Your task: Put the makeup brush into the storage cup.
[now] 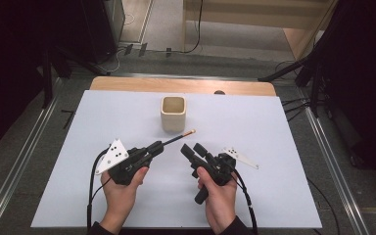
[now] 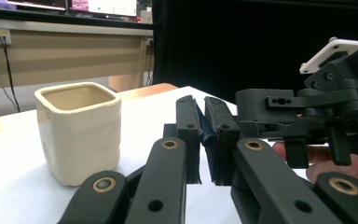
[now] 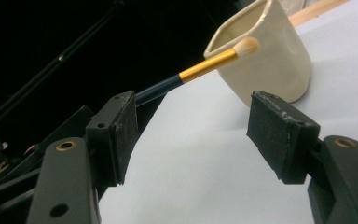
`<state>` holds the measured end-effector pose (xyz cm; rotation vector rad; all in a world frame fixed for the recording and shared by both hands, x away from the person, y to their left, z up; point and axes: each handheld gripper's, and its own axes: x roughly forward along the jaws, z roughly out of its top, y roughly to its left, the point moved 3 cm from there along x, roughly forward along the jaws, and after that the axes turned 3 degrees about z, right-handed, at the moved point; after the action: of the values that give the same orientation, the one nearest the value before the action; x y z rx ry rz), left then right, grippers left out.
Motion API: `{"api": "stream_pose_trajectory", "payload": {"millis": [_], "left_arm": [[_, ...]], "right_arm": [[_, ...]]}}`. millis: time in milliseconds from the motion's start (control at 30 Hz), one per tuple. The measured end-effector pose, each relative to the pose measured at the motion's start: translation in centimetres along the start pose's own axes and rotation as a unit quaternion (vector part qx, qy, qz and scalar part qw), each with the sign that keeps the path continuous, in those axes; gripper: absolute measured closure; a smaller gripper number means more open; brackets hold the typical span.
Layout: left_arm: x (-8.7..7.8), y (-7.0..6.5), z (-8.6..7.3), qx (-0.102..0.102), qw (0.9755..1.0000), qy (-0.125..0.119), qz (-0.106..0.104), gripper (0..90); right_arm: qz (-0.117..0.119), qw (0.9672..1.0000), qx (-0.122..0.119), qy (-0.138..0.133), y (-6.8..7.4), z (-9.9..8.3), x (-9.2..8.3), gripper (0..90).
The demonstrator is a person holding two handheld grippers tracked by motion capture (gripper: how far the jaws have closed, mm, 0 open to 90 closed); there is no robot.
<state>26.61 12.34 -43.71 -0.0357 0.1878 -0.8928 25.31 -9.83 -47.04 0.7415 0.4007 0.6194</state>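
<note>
Your left gripper [image 1: 152,147] clamps its fingers on the brush [image 1: 178,138], tip near the cup [image 1: 173,113] mid-table. Your right gripper [image 1: 193,150] hangs beside it, fingers wide and empty.

Hidden between the clamped pads of the left gripper [image 2: 204,140] — the grasped stretch of the brush [image 1: 175,140]; in the left gripper view just a dark stub of handle peeking out at the pad tops. Cut off in the right gripper view by that gripper's near jaw: the brush handle's lower length. Cropped at the top edge there — the far rim of the cream cup [image 3: 265,56]. Too small to identify in the high view: a dark round thing [image 1: 219,92] at the far edge of the table [image 1: 274,147]. Cut off at the bottom edge: both forearms.
</note>
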Motion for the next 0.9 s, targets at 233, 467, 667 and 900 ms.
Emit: {"api": "stream_pose_trajectory", "payload": {"millis": [233, 467, 667, 900], "left_arm": [[0.3, -0.7, -0.5, 0.000, 1.0000, -0.005, 0.002, 85.9], [0.9, -1.7, -1.2, 0.007, 1.0000, 0.000, -0.001, 85.9], [1.1, -2.4, -1.5, 0.014, 0.9999, 0.003, -0.005, 85.9], [1.4, -3.2, -1.9, 0.019, 0.9998, 0.004, -0.010, 85.9]], "right_arm": [[0.022, 0.9985, 0.048, -0.013, -0.3, 0.0, 0.1, 30.7], [0.027, 0.9966, 0.077, -0.012, -0.7, -0.1, 0.2, 32.6], [0.043, 0.9944, 0.095, -0.014, -0.9, -0.2, 0.1, 37.4], [0.051, 0.9906, 0.127, -0.011, -1.5, -0.3, 0.1, 41.7]]}}
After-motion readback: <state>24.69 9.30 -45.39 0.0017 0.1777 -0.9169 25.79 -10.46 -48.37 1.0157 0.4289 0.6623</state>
